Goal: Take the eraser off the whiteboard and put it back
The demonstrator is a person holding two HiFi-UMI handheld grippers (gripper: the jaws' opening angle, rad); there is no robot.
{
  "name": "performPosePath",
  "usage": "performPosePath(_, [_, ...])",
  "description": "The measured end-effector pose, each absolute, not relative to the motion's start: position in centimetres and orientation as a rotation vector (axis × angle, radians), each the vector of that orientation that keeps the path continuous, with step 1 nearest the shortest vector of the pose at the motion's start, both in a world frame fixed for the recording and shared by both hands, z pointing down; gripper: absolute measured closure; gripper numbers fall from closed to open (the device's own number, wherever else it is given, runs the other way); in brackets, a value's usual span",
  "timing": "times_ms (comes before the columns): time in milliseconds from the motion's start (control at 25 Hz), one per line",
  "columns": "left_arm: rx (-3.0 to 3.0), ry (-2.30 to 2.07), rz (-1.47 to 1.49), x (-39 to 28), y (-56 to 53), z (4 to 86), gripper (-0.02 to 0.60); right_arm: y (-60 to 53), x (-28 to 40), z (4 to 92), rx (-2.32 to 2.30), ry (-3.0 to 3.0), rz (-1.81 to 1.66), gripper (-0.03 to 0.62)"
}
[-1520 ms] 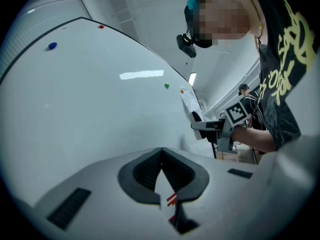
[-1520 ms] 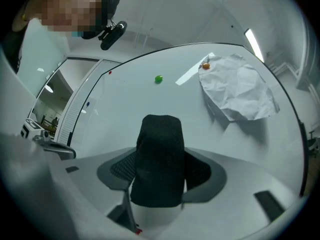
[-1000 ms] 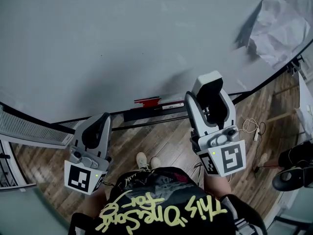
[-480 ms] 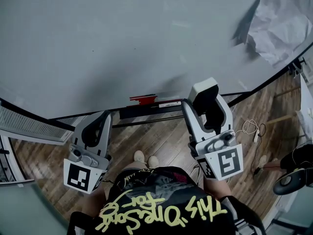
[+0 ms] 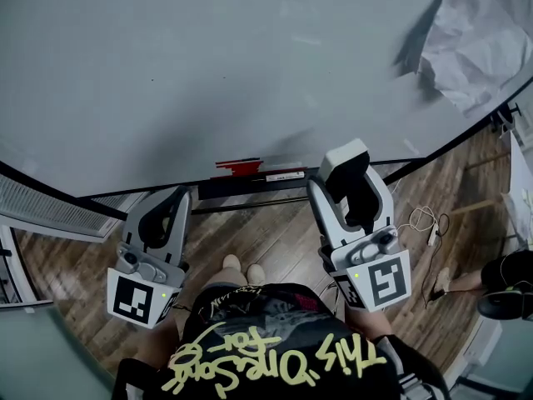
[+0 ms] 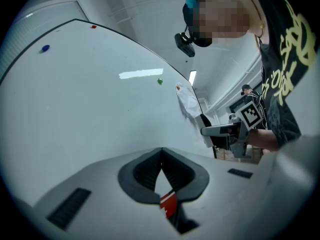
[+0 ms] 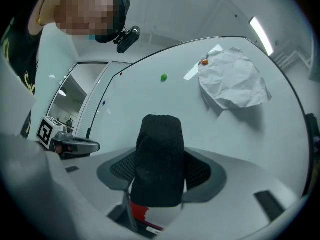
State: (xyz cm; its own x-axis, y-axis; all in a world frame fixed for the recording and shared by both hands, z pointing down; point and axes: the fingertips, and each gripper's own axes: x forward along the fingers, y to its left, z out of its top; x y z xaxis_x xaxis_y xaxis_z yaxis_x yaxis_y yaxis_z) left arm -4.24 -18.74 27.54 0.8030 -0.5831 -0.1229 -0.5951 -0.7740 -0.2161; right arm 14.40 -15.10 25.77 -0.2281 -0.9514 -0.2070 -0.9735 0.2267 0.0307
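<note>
Right gripper (image 7: 160,178): jaws clenched on the eraser (image 7: 160,159), one jaw on each long side. The black felt face points back at the gripper camera; the white back shows in the head view. The eraser stands upright between the jaws and rises past their tips.

Left gripper (image 6: 161,156): jaws clenched tip to tip, nothing between them. It hangs low, at 9 o'clock of the right gripper and well apart from it.

Eraser position: in front of the lower edge of the whiteboard (image 5: 208,73), just above the dark tray (image 5: 250,188). Whether it touches the board surface cannot be determined. A red item (image 5: 237,167) lies on the tray at 9 o'clock of the eraser. A crumpled paper (image 5: 479,36) sits on the board at 2 o'clock, and a green magnet (image 7: 163,77) at 12 o'clock in the right gripper view.

Task status, as judged: removal is complete, since the eraser is carried by the jaws. Remaining: press the eraser back onto the board, release the jaws, withdraw
</note>
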Motion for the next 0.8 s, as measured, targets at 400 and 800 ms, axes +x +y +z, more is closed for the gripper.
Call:
performPosePath(400, [-2.742, 0.929, 0.067, -4.1, -18.6, 27.7, 0.574, -15.0, 14.3, 26.0, -1.834, 2.360, 0.221, 0.333])
performPosePath(800, [-2.733, 0.935, 0.069, -3.8, -18.7, 27.4, 0.574, -15.2, 14.5, 26.6, -1.841, 2.397, 0.230, 0.333])
